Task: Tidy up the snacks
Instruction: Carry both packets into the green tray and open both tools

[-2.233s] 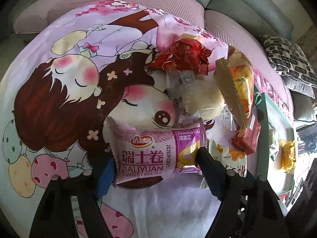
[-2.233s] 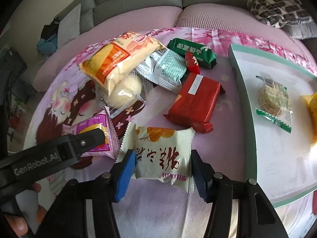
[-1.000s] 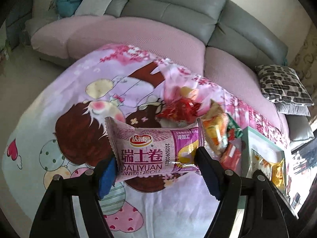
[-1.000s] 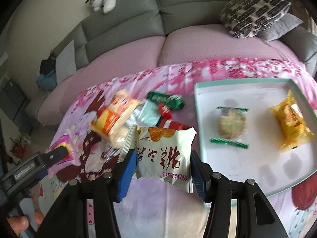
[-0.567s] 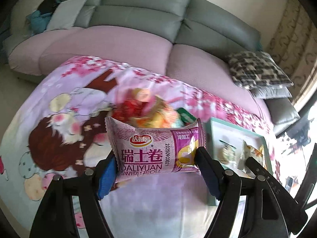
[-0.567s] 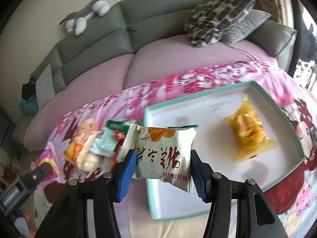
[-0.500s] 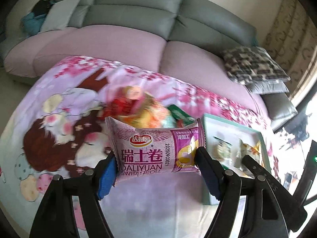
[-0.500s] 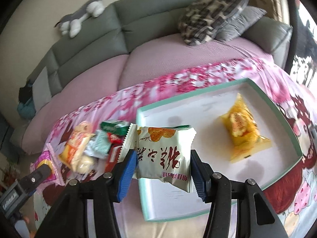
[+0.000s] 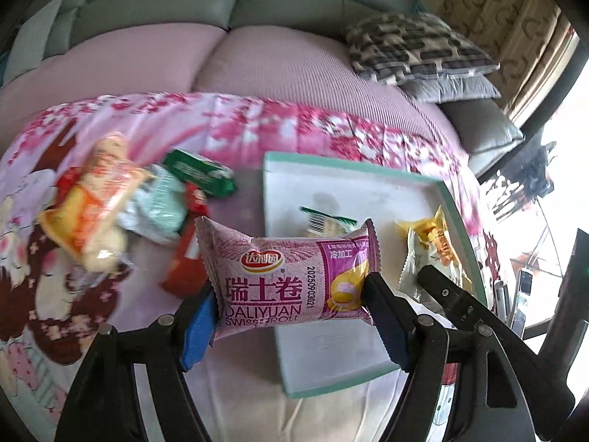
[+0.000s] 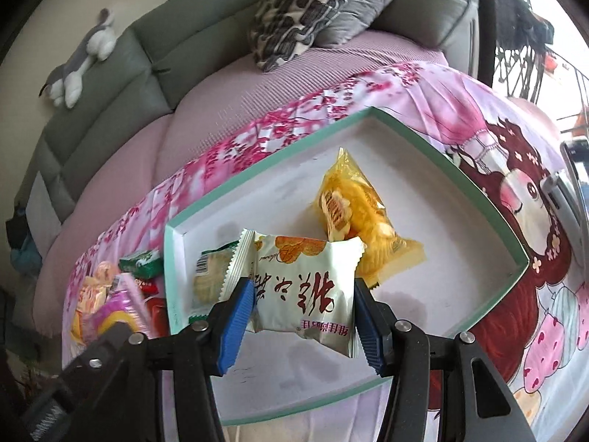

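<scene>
Gripping one packet each, the left tongs (image 9: 291, 304) clamp a purple Swiss-roll wrapper (image 9: 291, 276) over the near-left edge of a white, green-rimmed tray (image 10: 434, 147), while the right tongs (image 10: 302, 316) clamp a white pastry packet (image 10: 305, 287) above it. Two packets lie inside: one yellow (image 10: 360, 217), one clear (image 10: 206, 280). Several more sit heaped (image 9: 110, 206) on the pink cartoon blanket (image 9: 257, 121) before a grey sofa (image 10: 147, 59).

Snack pile (image 9: 121, 206) in left view motion-blurred; labels unreadable. Clear-wrapped biscuit (image 9: 324, 221) mostly hidden behind pink roll (image 9: 291, 280). White pack (image 10: 305, 291) covered lower corner of yellow pack (image 10: 353, 213) and part of biscuit (image 10: 206, 276) in right view. Tray (image 10: 405, 136) near edge hidden behind right gripper (image 10: 300, 316). Pile (image 10: 110, 294) there small, blurred. Gripper bodies cut off by bottom edge.
</scene>
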